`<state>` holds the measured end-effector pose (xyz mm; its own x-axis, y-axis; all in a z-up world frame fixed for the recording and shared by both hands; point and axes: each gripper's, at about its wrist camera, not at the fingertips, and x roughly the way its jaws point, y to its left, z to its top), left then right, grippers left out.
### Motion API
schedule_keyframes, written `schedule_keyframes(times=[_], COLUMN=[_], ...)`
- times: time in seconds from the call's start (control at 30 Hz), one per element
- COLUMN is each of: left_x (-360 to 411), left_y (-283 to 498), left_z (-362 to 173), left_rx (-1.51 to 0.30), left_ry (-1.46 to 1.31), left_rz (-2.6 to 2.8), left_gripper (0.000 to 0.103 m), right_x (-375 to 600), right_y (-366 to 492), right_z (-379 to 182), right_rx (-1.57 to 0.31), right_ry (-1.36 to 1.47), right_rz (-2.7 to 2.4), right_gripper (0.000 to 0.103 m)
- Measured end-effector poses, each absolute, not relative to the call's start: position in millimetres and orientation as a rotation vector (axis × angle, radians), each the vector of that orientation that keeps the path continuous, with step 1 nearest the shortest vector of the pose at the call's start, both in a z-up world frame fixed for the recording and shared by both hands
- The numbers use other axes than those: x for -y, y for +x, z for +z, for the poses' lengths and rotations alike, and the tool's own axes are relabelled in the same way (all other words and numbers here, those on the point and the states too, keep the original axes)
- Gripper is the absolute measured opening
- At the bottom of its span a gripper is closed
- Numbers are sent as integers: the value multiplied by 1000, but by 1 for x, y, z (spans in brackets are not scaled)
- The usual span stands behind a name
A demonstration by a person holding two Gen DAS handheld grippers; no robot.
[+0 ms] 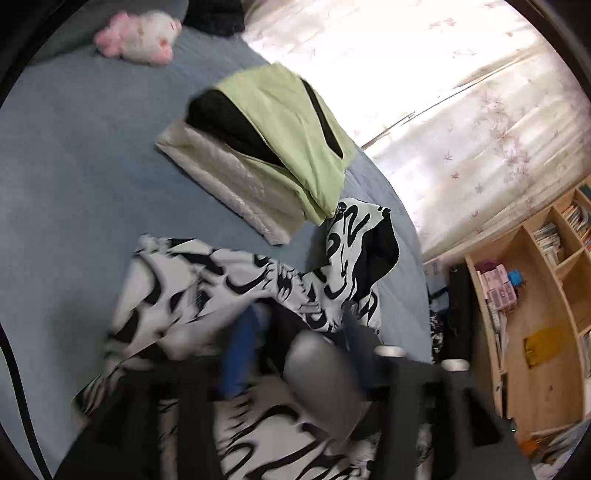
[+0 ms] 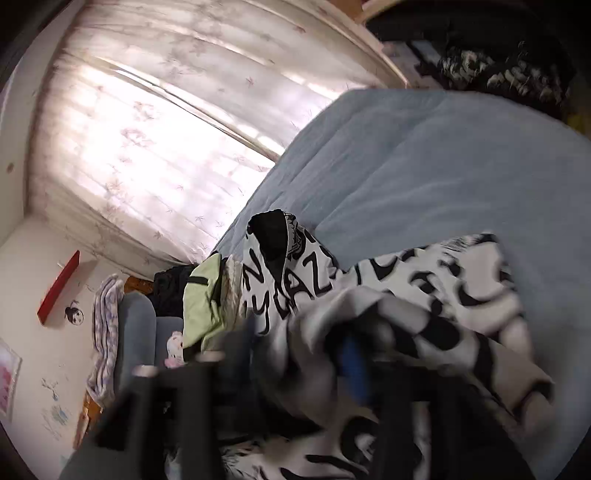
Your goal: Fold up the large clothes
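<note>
A large white garment with black lettering point(image 1: 207, 280) lies bunched on the blue bed point(image 1: 74, 166); its black-lined hood point(image 1: 373, 243) points toward the window. My left gripper point(image 1: 291, 350) is shut on a fold of this garment, with cloth draped over its blue finger point(image 1: 240, 354). In the right wrist view the same garment point(image 2: 424, 295) is heaped over my right gripper point(image 2: 306, 362), which is shut on its cloth; the blue finger point(image 2: 354, 369) shows through the blur. Both views are motion-blurred near the fingers.
A stack of folded clothes, light green and black point(image 1: 284, 122) on a beige piece point(image 1: 229, 181), lies beyond the garment. A pink and white plush toy point(image 1: 140, 33) sits at the bed's head. A curtained window point(image 1: 443, 92) and wooden shelves point(image 1: 535, 295) are to the right.
</note>
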<state>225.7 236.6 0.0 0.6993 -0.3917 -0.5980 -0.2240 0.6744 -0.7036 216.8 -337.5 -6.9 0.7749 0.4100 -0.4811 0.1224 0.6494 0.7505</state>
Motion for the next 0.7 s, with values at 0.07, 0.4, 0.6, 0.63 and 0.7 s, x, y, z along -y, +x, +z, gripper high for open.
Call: schedule_keyframes(times=[0.07, 0.4, 0.6, 0.63, 0.7], left_x=[-242, -235, -219, -215, -210], left_y=[243, 290, 307, 309, 312], left_z=[-10, -77, -109, -111, -112], left_rx=[-809, -1021, -1110, -1114, -1118], left_ry=[-857, -466, -295, -278, -255], left_rz=[-94, -53, -111, -131, -164], left_gripper=[73, 74, 74, 74, 74], right_x=[337, 350, 336, 333, 328], right_y=[236, 283, 307, 310, 313], right_z=[-21, -93, -122, -126, -130], right_rx=[-692, -916, -1028, -1044, -1057], right_ry=[869, 609, 410, 385, 366], right_rz=[167, 87, 152, 181, 230], right_gripper=[71, 71, 71, 71, 71])
